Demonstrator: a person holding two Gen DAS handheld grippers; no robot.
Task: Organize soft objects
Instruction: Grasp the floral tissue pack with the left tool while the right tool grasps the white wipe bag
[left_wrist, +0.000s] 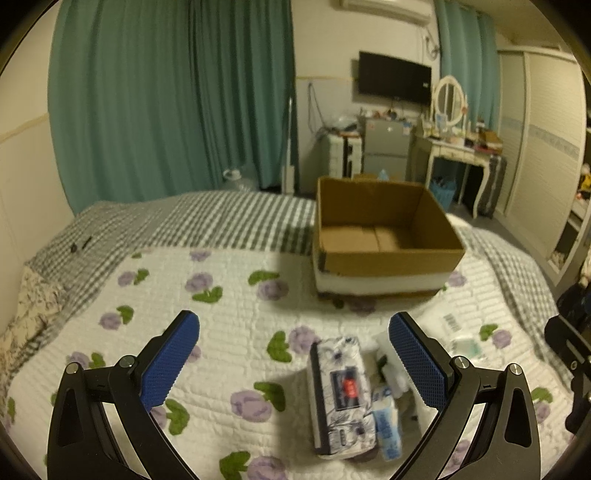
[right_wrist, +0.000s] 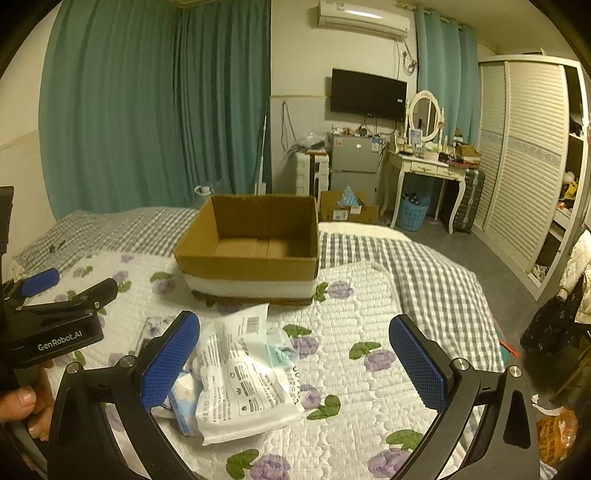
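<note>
An empty brown cardboard box (left_wrist: 384, 236) (right_wrist: 251, 236) stands on the bed, beyond both grippers. A floral-printed tissue pack (left_wrist: 341, 395) lies on the quilt between my left gripper's fingers, closer to the right one, with a small blue packet (left_wrist: 388, 430) beside it. My left gripper (left_wrist: 294, 360) is open above them. In the right wrist view a white printed plastic bag (right_wrist: 243, 376) lies over a blue-white packet (right_wrist: 184, 402). My right gripper (right_wrist: 294, 360) is open, its left finger (right_wrist: 170, 362) next to the bag. The left gripper (right_wrist: 55, 291) shows at the left edge there, with a hand under it.
The bed carries a white quilt with purple flowers (right_wrist: 369, 354) over a grey checked blanket (left_wrist: 221, 221). Teal curtains (left_wrist: 166, 103), a wall TV (right_wrist: 367, 94), a small fridge (right_wrist: 352, 162), a dressing table (right_wrist: 428, 166) and a louvred wardrobe (right_wrist: 524, 166) stand beyond.
</note>
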